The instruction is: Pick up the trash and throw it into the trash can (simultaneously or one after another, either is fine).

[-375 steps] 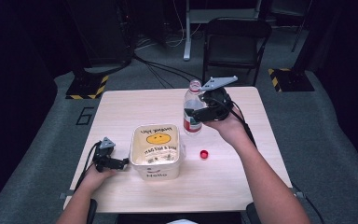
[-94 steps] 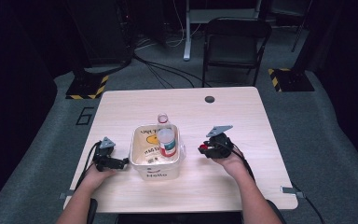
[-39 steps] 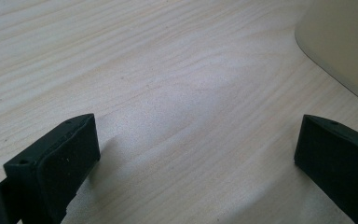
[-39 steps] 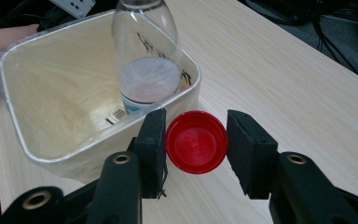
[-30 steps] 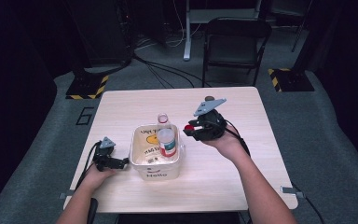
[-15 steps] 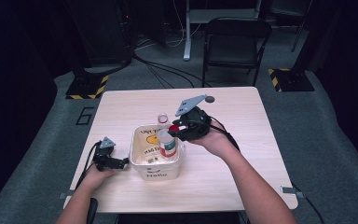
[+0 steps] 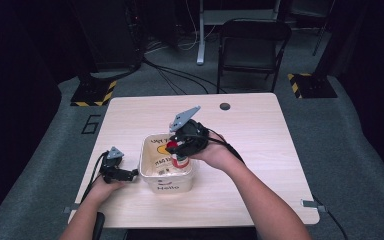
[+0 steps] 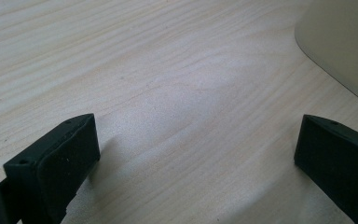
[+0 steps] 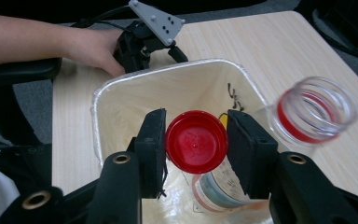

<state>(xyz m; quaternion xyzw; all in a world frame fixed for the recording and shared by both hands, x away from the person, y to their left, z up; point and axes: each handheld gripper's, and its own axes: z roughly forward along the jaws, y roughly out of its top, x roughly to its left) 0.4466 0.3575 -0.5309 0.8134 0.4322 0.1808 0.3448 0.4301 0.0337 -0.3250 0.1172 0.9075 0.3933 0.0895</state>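
Cap over bottle, in bin
I see right gripper [image 9: 196,144] clamped on red cap [image 9: 196,141] above bottle [image 9: 314,109]; left gripper [image 8: 196,154] jaws apart beside bin [image 9: 121,88].

Cap [image 9: 196,142]: plain red. Bottle [image 9: 313,110]: clear, red neck ring, label white with blue-grey and red bands. Tub [image 7: 152,177]: cream, yellow smiley face, dark lettering. Right gripper [image 9: 196,145]: black jaws, grey plate. Left gripper [image 8: 193,158]: black jaws. Table [image 7: 260,130]: pale wood grain.
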